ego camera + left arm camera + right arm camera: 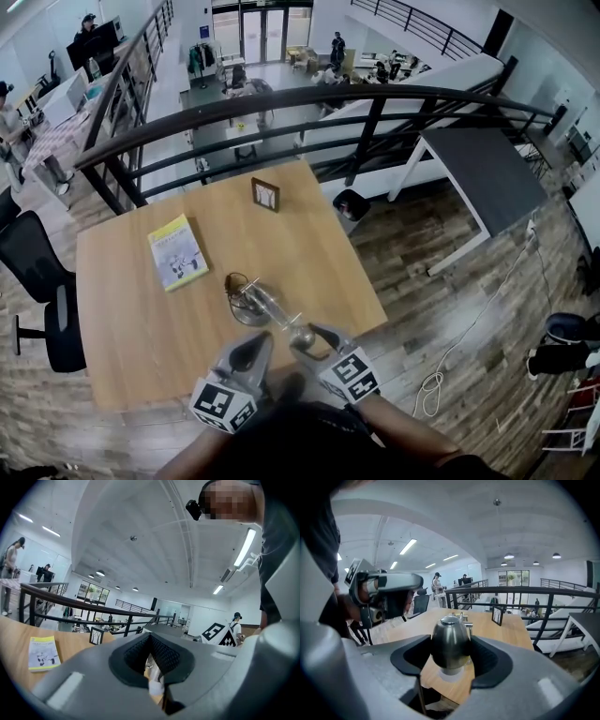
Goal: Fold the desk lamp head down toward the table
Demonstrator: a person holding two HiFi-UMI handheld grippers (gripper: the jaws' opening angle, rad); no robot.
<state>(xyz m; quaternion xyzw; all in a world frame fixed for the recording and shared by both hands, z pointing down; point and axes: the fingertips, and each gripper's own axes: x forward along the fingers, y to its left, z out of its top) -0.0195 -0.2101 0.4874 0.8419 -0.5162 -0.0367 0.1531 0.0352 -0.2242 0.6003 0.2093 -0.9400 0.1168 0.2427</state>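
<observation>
Head view: we see the desk lamp (251, 302) on the table (131, 328), its lamp head (302, 335) at four o'clock beside the right gripper (319, 342); left gripper view: our left gripper (151, 644) is pinched narrow, empty; right gripper view: our jaws clamp that lamp head (450, 644).

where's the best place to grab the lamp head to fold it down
Grip the rounded metal lamp head across its widest part, one jaw on each side, coming from the near edge of the table. The arm leans from the base toward that edge, so the head points there. The right gripper holds it this way.
</observation>
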